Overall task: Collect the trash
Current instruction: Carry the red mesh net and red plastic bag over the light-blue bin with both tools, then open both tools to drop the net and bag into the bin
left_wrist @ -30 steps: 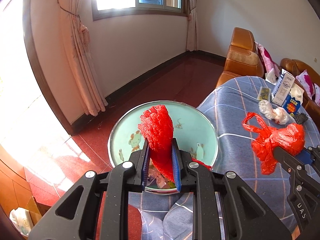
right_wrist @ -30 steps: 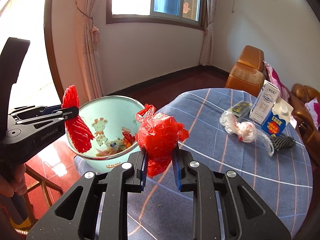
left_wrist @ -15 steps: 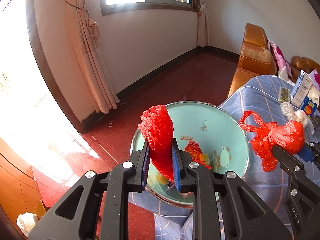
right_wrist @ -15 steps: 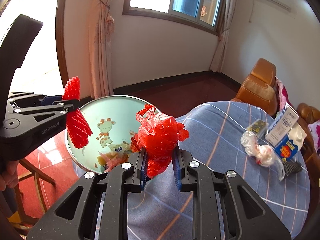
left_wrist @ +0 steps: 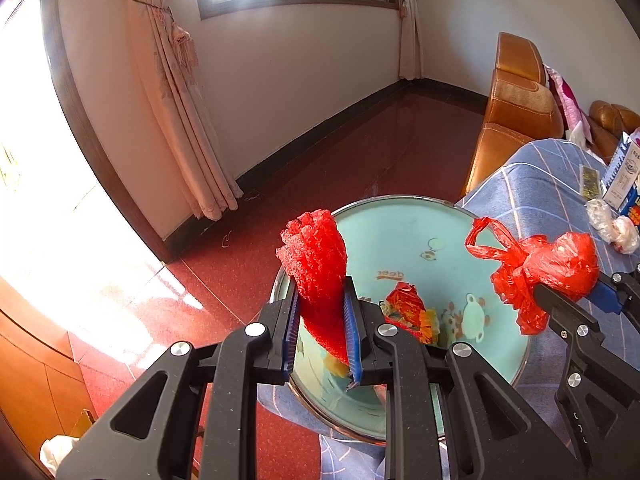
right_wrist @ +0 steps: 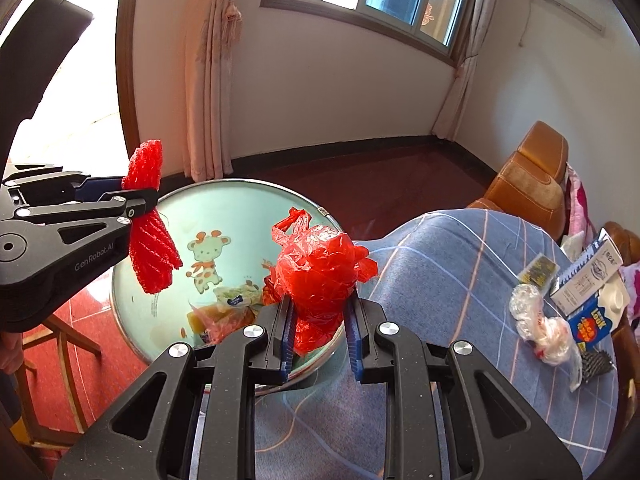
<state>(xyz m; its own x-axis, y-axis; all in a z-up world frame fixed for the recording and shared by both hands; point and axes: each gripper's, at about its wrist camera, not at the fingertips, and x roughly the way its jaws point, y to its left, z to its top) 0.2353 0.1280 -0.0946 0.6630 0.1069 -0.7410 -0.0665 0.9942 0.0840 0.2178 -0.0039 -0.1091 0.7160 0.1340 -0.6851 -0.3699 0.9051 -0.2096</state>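
My left gripper (left_wrist: 320,312) is shut on a red foam net sleeve (left_wrist: 318,268) and holds it above the near rim of a pale green cartoon basin (left_wrist: 404,232). The basin sits at the table's edge and holds several wrappers (left_wrist: 408,308). My right gripper (right_wrist: 318,316) is shut on a crumpled red plastic bag (right_wrist: 320,272) and holds it over the basin's right rim (right_wrist: 240,196). The left gripper (right_wrist: 136,204) with the sleeve (right_wrist: 154,256) shows at the left of the right wrist view, and the red bag (left_wrist: 552,264) at the right of the left wrist view.
The table has a blue plaid cloth (right_wrist: 460,280). On its far right lie a clear plastic wad (right_wrist: 540,320), a milk carton (right_wrist: 588,280), a blue carton (right_wrist: 592,320) and a small dark packet (right_wrist: 538,270). Brown leather chairs (left_wrist: 516,116) stand behind. Red floor lies left.
Both grippers have kept their loads and moved left toward the basin. The basin now sits more under the right gripper's bag, and the left view has swung toward the floor.
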